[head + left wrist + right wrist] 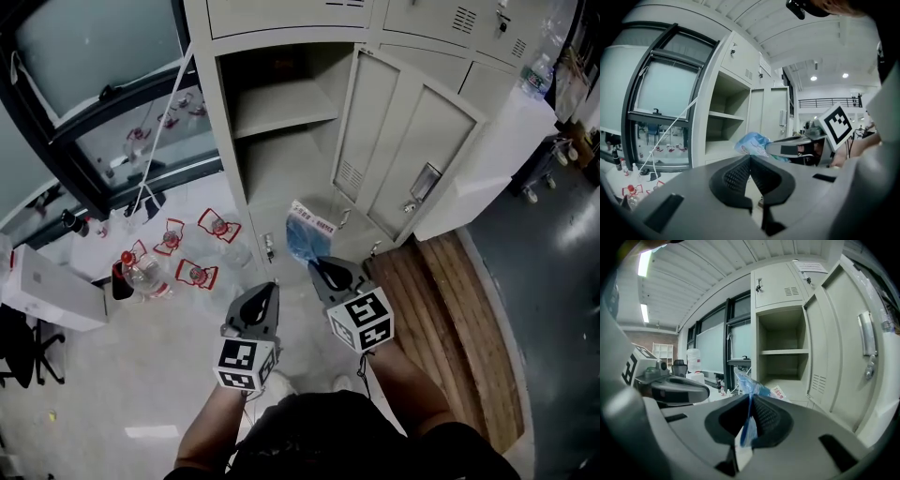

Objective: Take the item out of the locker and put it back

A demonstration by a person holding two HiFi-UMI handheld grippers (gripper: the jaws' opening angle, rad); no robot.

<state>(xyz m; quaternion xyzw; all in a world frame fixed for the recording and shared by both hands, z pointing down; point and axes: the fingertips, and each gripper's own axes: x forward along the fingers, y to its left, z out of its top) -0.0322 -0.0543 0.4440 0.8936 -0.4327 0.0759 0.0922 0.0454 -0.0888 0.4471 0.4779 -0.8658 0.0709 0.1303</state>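
Observation:
A blue and white plastic packet [306,234] hangs in front of the open locker [281,122], pinched at one edge by my right gripper [319,266], which is shut on it. In the right gripper view the packet [749,394] runs between the closed jaws of the right gripper [750,405] toward the locker's empty shelves [782,351]. My left gripper [272,287] sits beside the right one, shut with nothing in it. In the left gripper view my left gripper [750,161] has its jaws together; the packet [752,143] and the right gripper [773,147] show to the right.
The locker door [408,155] stands open to the right, above a wooden platform [450,328]. Bottles [141,272] and red-framed items [197,274] lie on the floor at the left, under a window [103,84]. A white box [47,291] sits at far left.

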